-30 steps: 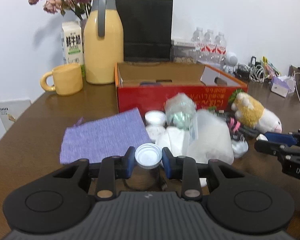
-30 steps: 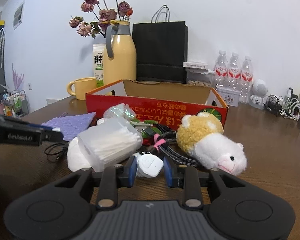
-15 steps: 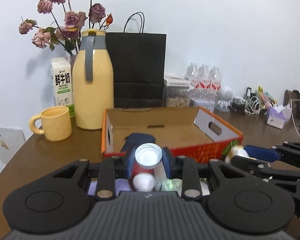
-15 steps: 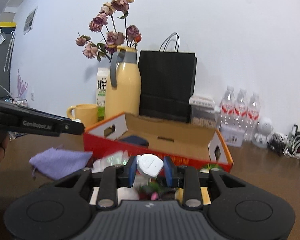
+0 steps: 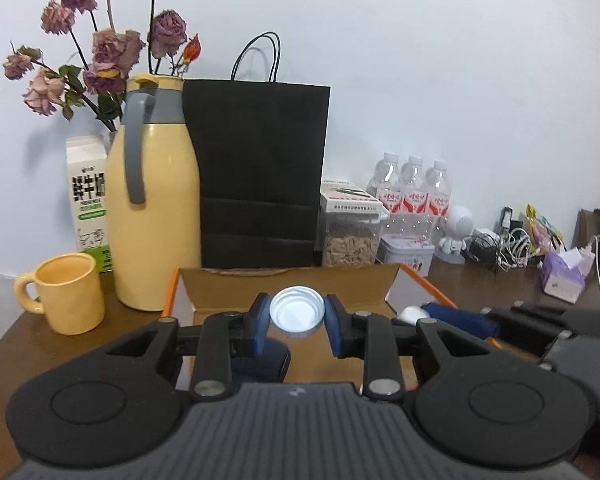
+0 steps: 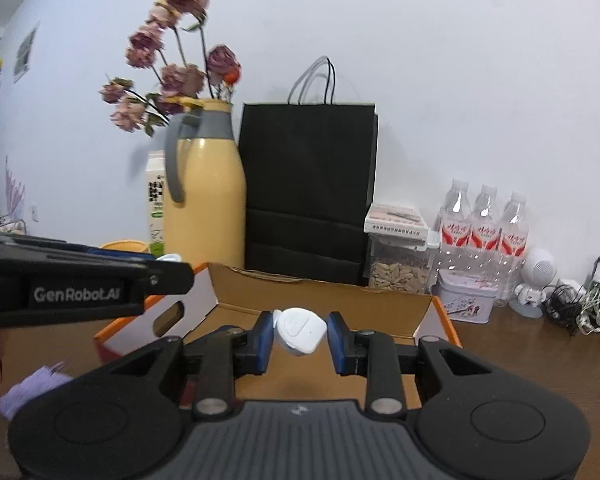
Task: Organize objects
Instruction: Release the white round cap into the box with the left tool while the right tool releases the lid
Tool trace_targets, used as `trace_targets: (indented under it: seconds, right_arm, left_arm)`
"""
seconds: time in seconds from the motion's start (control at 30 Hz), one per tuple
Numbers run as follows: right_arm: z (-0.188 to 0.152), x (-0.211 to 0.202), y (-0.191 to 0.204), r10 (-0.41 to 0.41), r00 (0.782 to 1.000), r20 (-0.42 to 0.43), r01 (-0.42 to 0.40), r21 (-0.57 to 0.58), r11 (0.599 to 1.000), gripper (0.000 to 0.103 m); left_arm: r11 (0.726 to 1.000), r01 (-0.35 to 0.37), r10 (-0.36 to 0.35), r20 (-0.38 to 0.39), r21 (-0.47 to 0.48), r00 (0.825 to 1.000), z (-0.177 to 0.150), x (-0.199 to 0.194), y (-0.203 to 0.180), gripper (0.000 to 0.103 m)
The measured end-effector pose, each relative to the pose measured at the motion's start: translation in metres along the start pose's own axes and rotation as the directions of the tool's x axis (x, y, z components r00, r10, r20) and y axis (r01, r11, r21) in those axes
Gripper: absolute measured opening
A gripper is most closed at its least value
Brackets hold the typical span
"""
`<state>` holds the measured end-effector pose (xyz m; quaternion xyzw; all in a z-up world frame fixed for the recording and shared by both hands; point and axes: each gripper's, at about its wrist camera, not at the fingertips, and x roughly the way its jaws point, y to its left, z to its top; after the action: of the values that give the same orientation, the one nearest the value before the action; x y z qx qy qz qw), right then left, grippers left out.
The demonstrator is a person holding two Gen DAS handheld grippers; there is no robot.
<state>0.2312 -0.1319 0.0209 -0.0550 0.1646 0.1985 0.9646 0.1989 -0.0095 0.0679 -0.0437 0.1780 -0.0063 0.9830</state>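
Now both grippers hang over the open cardboard box (image 5: pixel 392 280), tilted slightly downward toward its far wall. The left gripper (image 5: pixel 297 318) clamps a round white-lidded jar (image 5: pixel 297 313) above the box's near left part; the right gripper (image 6: pixel 299 332) pinches a small white plastic device (image 6: pixel 299 330) just beside it.

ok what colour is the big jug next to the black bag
Pale yellow jug with a grey handle and collar, clearest in the left wrist view.
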Motion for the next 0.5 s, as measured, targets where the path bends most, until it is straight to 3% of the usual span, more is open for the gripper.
trace_targets:
  seconds: [0.27, 0.5]
  right_arm:
    - [-0.011, 0.053, -0.013, -0.017, 0.993, -0.119, 0.025, 0.067, 0.997, 0.028]
    - [-0.023, 0.065, -0.015, -0.015, 0.984, -0.177, 0.027, 0.064, 0.998, 0.028]
  left_arm:
    - [0.998, -0.01, 0.006, -0.082, -0.054, 0.997, 0.001, 0.061, 0.006, 0.03]
    - [0.999, -0.015, 0.007, -0.21, -0.038, 0.978, -0.02, 0.091, 0.013, 0.03]
